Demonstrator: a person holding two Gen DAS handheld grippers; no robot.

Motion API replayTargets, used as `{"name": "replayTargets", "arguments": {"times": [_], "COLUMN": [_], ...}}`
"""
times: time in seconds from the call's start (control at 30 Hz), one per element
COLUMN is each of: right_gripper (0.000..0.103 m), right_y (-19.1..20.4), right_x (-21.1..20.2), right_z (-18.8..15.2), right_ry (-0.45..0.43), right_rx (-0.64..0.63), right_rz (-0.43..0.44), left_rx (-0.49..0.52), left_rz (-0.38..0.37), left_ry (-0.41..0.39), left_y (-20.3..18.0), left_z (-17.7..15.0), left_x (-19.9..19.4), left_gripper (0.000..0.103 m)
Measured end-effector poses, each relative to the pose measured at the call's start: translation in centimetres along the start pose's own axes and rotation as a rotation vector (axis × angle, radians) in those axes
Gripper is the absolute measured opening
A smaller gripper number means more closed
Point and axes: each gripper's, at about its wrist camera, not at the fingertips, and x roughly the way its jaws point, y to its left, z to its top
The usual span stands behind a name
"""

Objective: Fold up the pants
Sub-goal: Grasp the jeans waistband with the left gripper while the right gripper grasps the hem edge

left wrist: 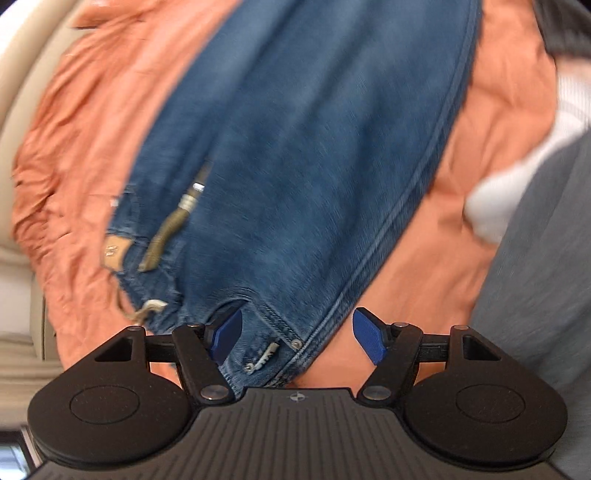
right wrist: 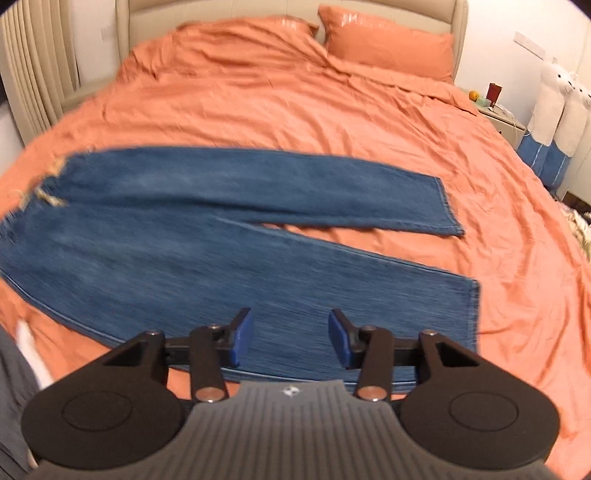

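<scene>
Blue jeans (right wrist: 177, 236) lie flat on the orange bed sheet (right wrist: 295, 110), waist at the left, two legs spread apart toward the right. In the left wrist view the jeans (left wrist: 314, 147) fill the middle, with a tan drawstring (left wrist: 166, 229) and a leather patch (left wrist: 114, 253) at the waistband. My left gripper (left wrist: 297, 339) is open, its blue pads either side of the waistband corner by the pocket rivet. My right gripper (right wrist: 291, 338) is open and empty, just above the near leg, close to its lower edge.
Two orange pillows (right wrist: 388, 44) lie at the beige headboard (right wrist: 221, 11). A nightstand (right wrist: 498, 114) with small items and plush toys (right wrist: 557, 99) stand at the right. The person's grey clothing (left wrist: 546, 277) is at the right of the left wrist view.
</scene>
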Motion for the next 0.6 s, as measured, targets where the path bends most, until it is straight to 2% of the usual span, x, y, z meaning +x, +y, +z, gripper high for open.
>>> {"name": "replayTargets", "arguments": {"times": [0.07,0.13,0.27,0.3,0.33,0.4,0.43,0.5,0.6], "right_gripper": [0.041,0.035,0.030,0.030,0.030,0.030,0.029,0.027,0.027], "right_y": [-1.7,-3.3,-6.0,-6.7,-7.0,-7.4,-7.3,-7.3,-7.1], "right_x": [1.2,2.3,3.9,4.1,4.4,5.0,5.3,6.2,7.4], "right_z": [0.1,0.2,0.6,0.5,0.4,-0.2,-0.5,-1.5,-2.9], "right_ry": [0.048,0.088,0.158,0.165,0.169,0.191,0.205,0.248,0.307], "right_rx": [-0.018,-0.051,-0.116,-0.139,-0.171,-0.256,-0.304,-0.412,-0.570], "right_rz": [-0.006,-0.030,-0.059,-0.051,-0.046,-0.043,-0.039,-0.031,-0.029], "left_rx": [0.030,0.036,0.049,0.046,0.034,0.008,0.005,-0.039,-0.154], "left_rz": [-0.006,-0.022,-0.027,-0.021,-0.009,0.020,0.038,0.076,0.142], "left_ry": [0.025,0.043,0.053,0.056,0.056,0.065,0.055,0.038,-0.018], "left_y": [-0.4,-0.4,-0.1,-0.1,0.0,-0.5,-0.5,-0.4,0.7], "left_z": [0.0,0.3,1.0,1.1,1.2,1.4,1.3,1.5,1.6], "left_x": [1.7,2.7,3.7,3.8,3.9,3.7,3.4,2.6,1.5], "left_gripper": [0.077,0.073,0.064,0.057,0.054,0.036,0.031,0.016,0.012]}}
